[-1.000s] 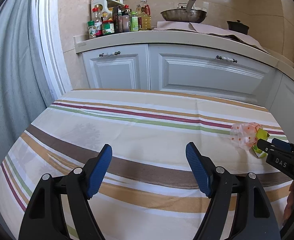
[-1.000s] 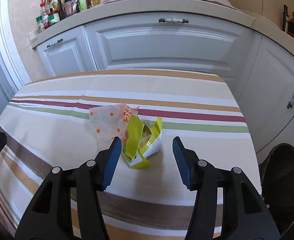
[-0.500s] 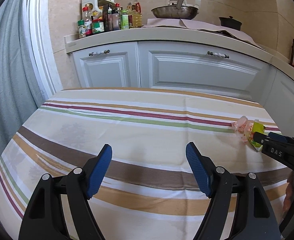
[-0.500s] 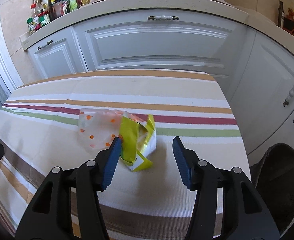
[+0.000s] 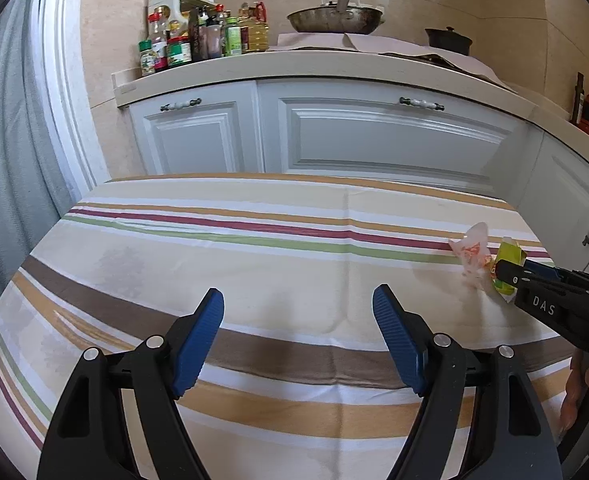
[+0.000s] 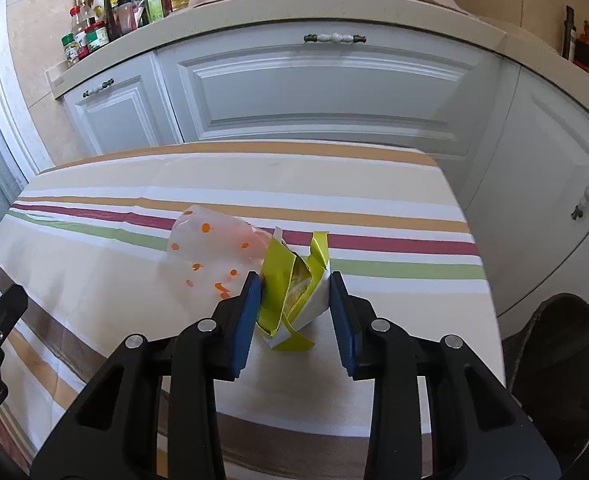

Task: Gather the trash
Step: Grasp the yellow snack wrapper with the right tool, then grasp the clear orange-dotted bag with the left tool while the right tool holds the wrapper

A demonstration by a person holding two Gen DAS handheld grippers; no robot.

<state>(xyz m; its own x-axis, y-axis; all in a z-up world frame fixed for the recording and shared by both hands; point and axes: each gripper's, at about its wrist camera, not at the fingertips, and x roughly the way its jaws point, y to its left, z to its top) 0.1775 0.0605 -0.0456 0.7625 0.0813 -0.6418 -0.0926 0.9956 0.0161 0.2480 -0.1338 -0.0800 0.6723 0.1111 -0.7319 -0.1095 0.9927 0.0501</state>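
Closing in since a second ago, the right gripper now clamps the yellow wrapper, ready for lifting; the left gripper hangs wide, empty.

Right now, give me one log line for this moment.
right gripper: shut on yellow wrapper | dotted plastic bag: beside it, on striped tablecloth | left gripper: open, empty | bin: at table's right

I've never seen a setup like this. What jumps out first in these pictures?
The crumpled yellow-green wrapper on the striped tablecloth, sitting between the blue pads of the right tool, with a clear orange-dotted plastic bag against its left side. The left tool hangs open over bare cloth, and a dark bin waits off the table's right edge.
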